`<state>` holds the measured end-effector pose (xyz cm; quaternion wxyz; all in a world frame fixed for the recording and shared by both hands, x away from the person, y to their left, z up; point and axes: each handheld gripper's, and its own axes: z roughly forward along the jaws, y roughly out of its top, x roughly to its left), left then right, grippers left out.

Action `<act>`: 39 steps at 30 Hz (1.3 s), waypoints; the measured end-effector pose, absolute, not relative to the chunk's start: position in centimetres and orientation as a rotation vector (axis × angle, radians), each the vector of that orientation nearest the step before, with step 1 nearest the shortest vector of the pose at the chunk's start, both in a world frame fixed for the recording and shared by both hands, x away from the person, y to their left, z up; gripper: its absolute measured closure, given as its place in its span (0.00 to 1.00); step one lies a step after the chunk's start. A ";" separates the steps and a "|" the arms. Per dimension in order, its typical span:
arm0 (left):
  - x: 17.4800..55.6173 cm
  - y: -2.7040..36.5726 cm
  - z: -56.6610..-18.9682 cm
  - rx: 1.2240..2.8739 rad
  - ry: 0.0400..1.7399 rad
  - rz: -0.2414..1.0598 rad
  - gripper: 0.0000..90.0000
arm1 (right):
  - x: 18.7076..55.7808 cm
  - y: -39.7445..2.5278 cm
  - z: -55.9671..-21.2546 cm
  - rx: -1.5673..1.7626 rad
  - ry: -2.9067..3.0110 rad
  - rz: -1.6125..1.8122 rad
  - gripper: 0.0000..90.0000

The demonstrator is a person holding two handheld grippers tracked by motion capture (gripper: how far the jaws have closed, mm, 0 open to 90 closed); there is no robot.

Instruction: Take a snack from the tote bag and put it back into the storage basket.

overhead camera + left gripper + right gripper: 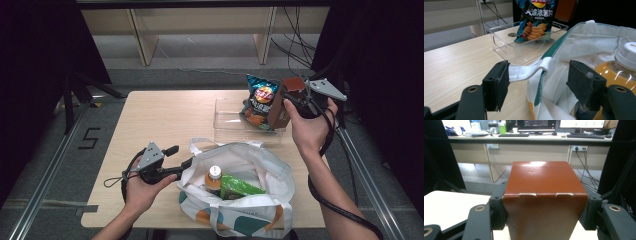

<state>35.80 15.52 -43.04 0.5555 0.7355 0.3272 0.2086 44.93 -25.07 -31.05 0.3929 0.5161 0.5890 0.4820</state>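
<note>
Above the clear plastic tray (225, 125), tall brown cardboard box (283, 102) squeezed tight in right gripper (299, 97), ready for putting down; left gripper (537, 86), wide, around white cloth bag (260, 165) strap, keeping bag open.

Table (165, 115) w/ tote (260, 165), clear bin (225, 120)

Bottle (214, 179) half buried in bag (260, 165)

Overhead forward-down view; two close tool-mounted views.
</note>
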 end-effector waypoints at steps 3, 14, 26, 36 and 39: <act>35.8 15.5 -43.1 1.741 0.777 0.492 0.37 | 45.1 -25.1 -31.2 1.291 1.492 1.225 0.44; 35.8 15.5 -43.1 1.736 0.775 0.490 0.37 | 45.7 -25.1 -31.7 1.298 1.495 1.212 0.44; 35.7 15.4 -43.1 1.743 0.768 0.487 0.37 | 46.3 -24.4 -32.5 1.334 1.487 1.193 0.44; 35.7 15.3 -43.1 1.746 0.761 0.485 0.37 | 46.8 -24.4 -33.0 1.356 1.476 1.171 0.44; 35.7 15.3 -43.1 1.746 0.762 0.484 0.37 | 47.1 -24.4 -33.2 1.342 1.464 1.165 0.44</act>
